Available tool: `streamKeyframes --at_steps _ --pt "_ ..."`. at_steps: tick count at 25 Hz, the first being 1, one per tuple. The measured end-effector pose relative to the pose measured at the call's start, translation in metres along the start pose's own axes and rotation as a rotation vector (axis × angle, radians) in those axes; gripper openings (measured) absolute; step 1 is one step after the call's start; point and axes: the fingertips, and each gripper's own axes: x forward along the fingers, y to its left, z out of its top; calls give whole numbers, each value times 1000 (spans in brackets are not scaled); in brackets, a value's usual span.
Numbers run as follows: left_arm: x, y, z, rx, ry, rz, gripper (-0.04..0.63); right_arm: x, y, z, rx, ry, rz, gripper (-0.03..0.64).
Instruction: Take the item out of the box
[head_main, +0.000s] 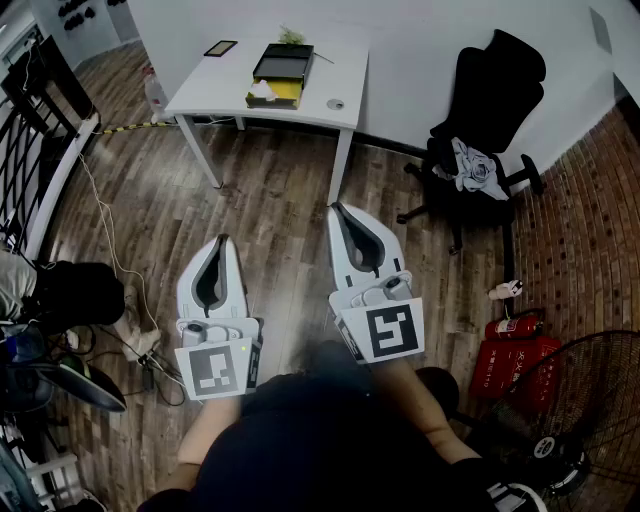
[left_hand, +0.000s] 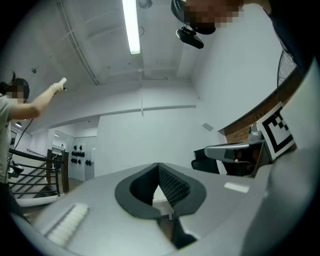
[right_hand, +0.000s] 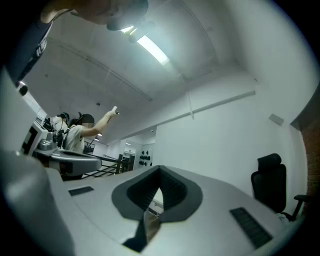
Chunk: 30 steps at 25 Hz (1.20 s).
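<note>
Far ahead on a white table (head_main: 225, 98) stands an open black box (head_main: 283, 62). A yellow item (head_main: 286, 92) and a crumpled white piece (head_main: 262, 90) lie at its near side. Both grippers hang over the wooden floor, well short of the table and pointing toward it. My left gripper (head_main: 222, 240) is shut, its ribbed pads meeting at the tip (left_hand: 159, 165) with nothing between them. My right gripper (head_main: 337, 210) sits slightly further forward and is likewise shut and empty (right_hand: 160, 169).
A black office chair (head_main: 490, 110) with a cloth on it stands at the right. Red fire extinguishers (head_main: 515, 350) and a fan (head_main: 590, 410) are nearer on the right. A railing (head_main: 30, 150) and a floor cable (head_main: 105, 240) run along the left. Another person (right_hand: 82, 130) stands off to the side.
</note>
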Motion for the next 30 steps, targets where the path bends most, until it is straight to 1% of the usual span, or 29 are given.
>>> streamKeyframes --at_steps 5,10,13,17,20,22,24,25,30 --pt "-22 -4 -1 -20 20 -7 11 -20 15 7 -14 6 -12 11" --pt "-35 -5 4 -21 5 -2 11 -28 24 13 -19 -8 -5 11" --pt "-40 -4 4 -24 3 -4 11 -31 27 14 -2 -17 -1 11" --pt "-35 -5 2 -35 11 -15 11 -27 22 12 6 -12 -12 11" --pt "-19 -6 -4 -33 29 -42 12 -19 14 8 15 -12 -20 11" --pt "-6 -4 -10 -40 45 -60 43 -9 9 5 17 -13 -22 11" --pt "9 1 -15 -39 48 -66 110 2 3 0 20 -16 -23 11" --pt "17 4 -18 -36 43 -66 133 8 0 -2 22 -17 -23 11" --pt "64 20 -28 -38 53 -57 163 50 -21 -14 33 -14 -12 11"
